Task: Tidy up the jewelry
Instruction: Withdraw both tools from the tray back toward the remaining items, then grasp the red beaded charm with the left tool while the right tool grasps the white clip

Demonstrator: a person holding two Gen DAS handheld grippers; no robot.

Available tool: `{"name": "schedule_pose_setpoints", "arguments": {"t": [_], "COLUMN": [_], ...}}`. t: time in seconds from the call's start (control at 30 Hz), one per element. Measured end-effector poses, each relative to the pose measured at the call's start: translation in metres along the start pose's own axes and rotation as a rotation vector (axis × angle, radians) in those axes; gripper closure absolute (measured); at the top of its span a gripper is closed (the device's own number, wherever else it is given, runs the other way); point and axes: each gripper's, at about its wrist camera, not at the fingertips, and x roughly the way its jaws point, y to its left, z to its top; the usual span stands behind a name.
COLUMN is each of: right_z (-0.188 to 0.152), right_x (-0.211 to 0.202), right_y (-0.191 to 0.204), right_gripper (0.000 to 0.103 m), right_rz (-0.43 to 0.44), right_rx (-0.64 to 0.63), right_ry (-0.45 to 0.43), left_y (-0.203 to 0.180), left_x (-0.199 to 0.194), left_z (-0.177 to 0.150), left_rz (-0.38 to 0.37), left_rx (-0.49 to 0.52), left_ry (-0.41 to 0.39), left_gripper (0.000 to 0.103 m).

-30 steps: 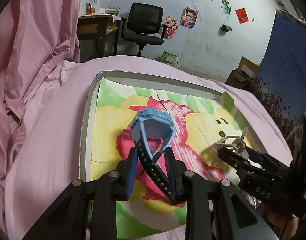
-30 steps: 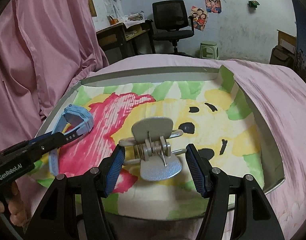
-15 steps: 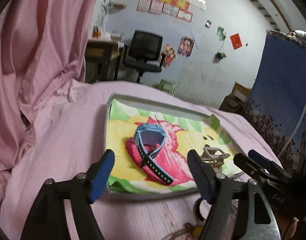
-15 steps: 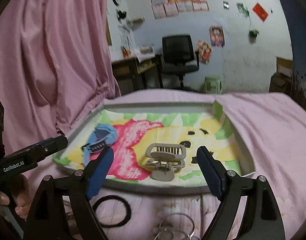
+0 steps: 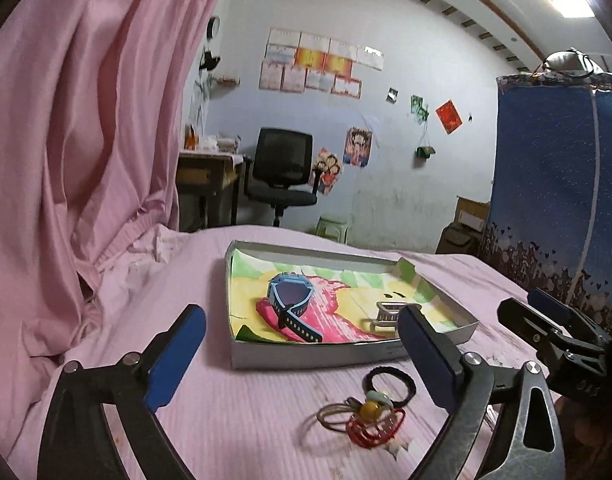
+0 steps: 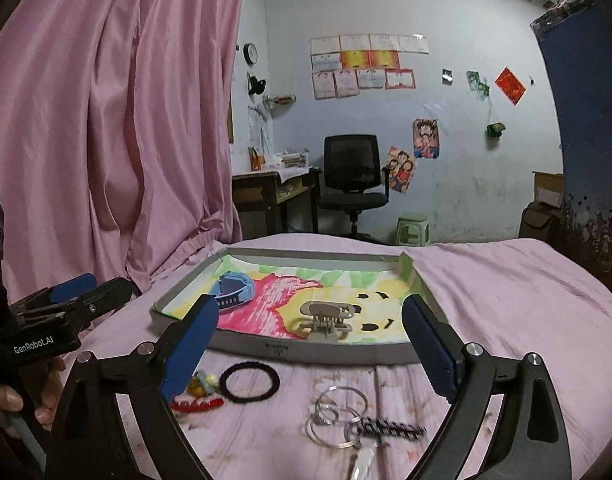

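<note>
A shallow grey tray point(image 5: 306, 354) lined with a coloured drawing lies on the pink bedsheet. In it rest a blue watch point(image 5: 290, 296) on the left and a beige claw clip point(image 5: 390, 314) on the right. My left gripper point(image 5: 302, 318) stands open and empty, short of the tray's front wall. My right gripper point(image 6: 311, 314) is likewise open and empty, facing the tray point(image 6: 306, 350), watch point(image 6: 234, 294) and claw clip point(image 6: 326, 318). Before the tray lie a black hair tie point(image 6: 249, 382), a red beaded tie point(image 6: 198, 394), metal rings point(image 6: 338, 412) and a dark hair clip point(image 6: 394, 430).
A pink curtain point(image 5: 86, 140) hangs at the left and a blue fabric wardrobe point(image 5: 554, 200) stands at the right. Beyond the bed are an office chair point(image 6: 352, 176), a desk point(image 6: 266, 188) and a green stool point(image 6: 412, 230). A hand point(image 6: 2, 400) holds the left gripper point(image 6: 78, 296).
Both grippers have opened and drawn back from the tray. The watch and the claw clip stay lying in it. The loose ties and rings in front have come into view.
</note>
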Motion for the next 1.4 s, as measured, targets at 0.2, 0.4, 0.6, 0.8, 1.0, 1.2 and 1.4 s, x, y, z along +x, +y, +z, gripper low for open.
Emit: {"name": "schedule_pose_setpoints", "arguments": {"t": [0.2,0.4,0.6,0.8,1.0,1.2,1.4], "right_z": [-0.008,-0.017,-0.029,-0.044,-0.061,-0.077,-0.085], "right_x": [-0.028,-0.037,-0.034,-0.022,-0.003,0.016,0.026], "right_y": [-0.008,-0.011,-0.018,-0.024,-0.027,-0.035,-0.033], "right_gripper": [0.013,0.013,0.013,0.013,0.026,0.047,0.050], "right_rz": [-0.021,-0.027,-0.029,-0.025,-0.004,0.008,0.010], "right_rx": [0.004,-0.001,0.016,0.038,0.068,0.143,0.155], "right_ry": [-0.014,0.033,0.110,0.219,0.347,0.461,0.518], "left_y": [-0.005,-0.007,-0.010,-0.017,-0.021,-0.027,-0.035], "left_x": [-0.019,-0.025,-0.018,-0.007,0.002,0.018,0.034], "left_z": [-0.014,-0.028,-0.037,-0.049,-0.055,-0.059,-0.059], "left_rz": [-0.007,-0.025,-0.054,-0.112,-0.157,-0.195,-0.204], "left_rx": [0.020,0.051,0.073,0.095,0.089,0.089,0.098], "left_ry": [-0.013,0.039,0.123,0.230,0.301,0.381,0.432], "left_gripper": [0.005,0.005,0.005,0.005,0.016,0.029,0.034]}}
